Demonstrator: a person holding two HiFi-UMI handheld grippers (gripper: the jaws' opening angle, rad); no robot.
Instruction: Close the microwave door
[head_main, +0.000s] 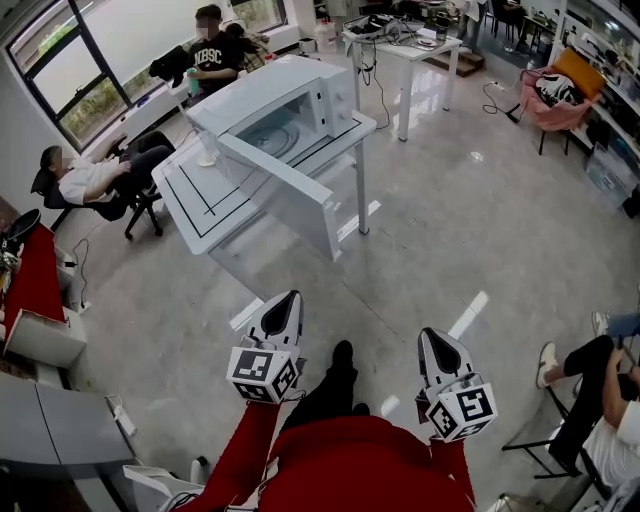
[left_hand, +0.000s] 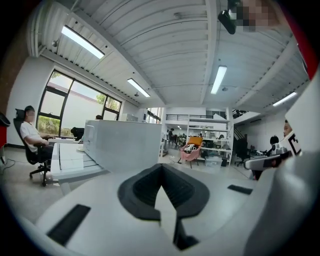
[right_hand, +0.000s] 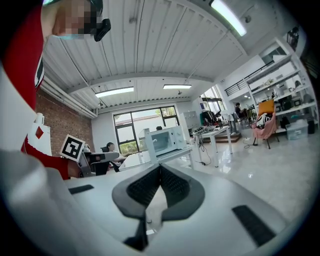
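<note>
A white microwave (head_main: 285, 105) stands on a white table (head_main: 195, 205) across the floor from me, with its door (head_main: 285, 195) swung wide open toward me. Both grippers hang low in front of my body, well short of the table and touching nothing. My left gripper (head_main: 291, 297) is shut and empty, as is my right gripper (head_main: 427, 334). In the left gripper view the microwave (left_hand: 120, 145) shows as a white box ahead of the shut left gripper (left_hand: 161, 168). In the right gripper view the microwave (right_hand: 167, 140) is small and far beyond the shut right gripper (right_hand: 160, 168).
Two people sit by the windows behind the table, one on an office chair (head_main: 95, 185). A second white table (head_main: 405, 45) stands at the back, a pink chair (head_main: 555, 95) at far right. Another seated person's legs (head_main: 580, 365) show at right. A red cabinet (head_main: 35, 280) lines the left.
</note>
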